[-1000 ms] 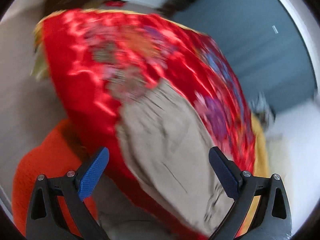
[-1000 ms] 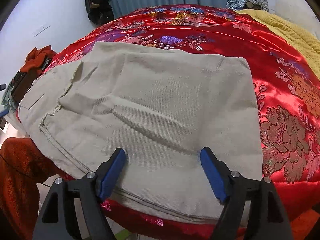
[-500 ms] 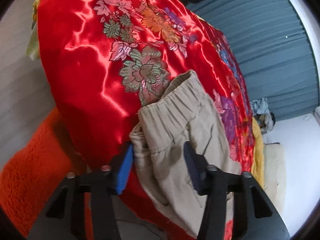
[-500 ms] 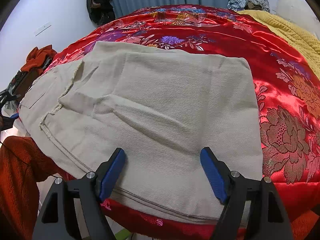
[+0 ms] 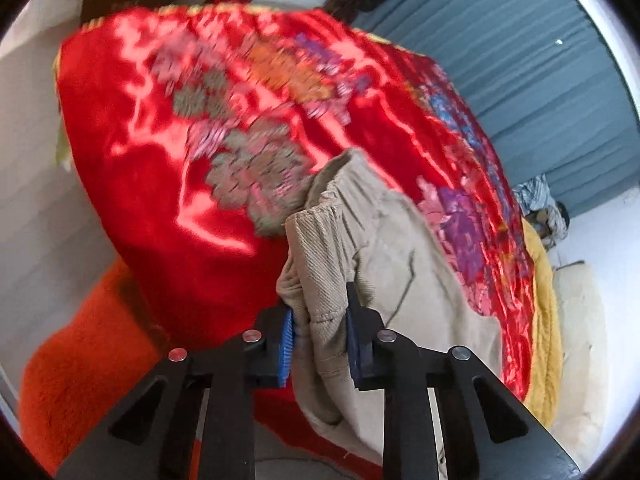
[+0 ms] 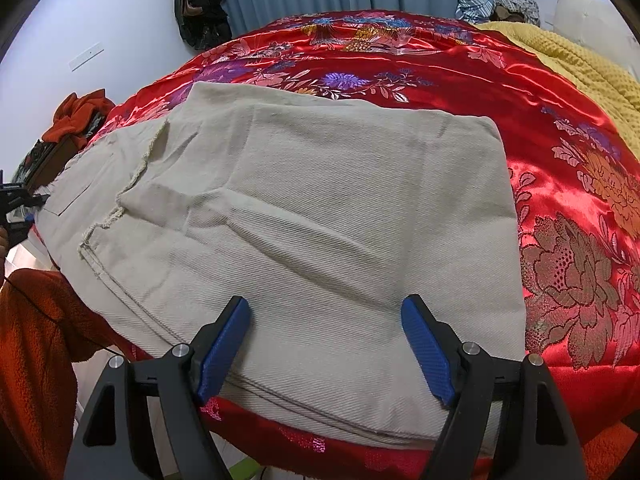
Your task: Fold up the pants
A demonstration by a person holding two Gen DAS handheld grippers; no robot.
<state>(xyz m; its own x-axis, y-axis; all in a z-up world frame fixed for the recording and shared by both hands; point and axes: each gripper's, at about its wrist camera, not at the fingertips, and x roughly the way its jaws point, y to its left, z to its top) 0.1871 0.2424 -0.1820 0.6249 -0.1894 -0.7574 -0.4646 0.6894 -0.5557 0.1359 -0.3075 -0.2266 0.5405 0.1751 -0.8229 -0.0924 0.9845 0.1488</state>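
A bed covered by a shiny red floral quilt (image 6: 460, 68) carries beige pants (image 6: 320, 220) spread flat at its near edge. At two o'clock a yellow knit blanket (image 6: 580, 64) lies alongside the quilt.

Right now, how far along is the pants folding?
Partly done: the beige pants already lie doubled flat on the red bedspread. In hand: the left gripper has just closed on the waistband. Left: the right gripper is open, and the next fold remains.

Beige pants (image 6: 312, 216) on red quilt (image 6: 560, 128), open tongs (image 6: 326, 350)
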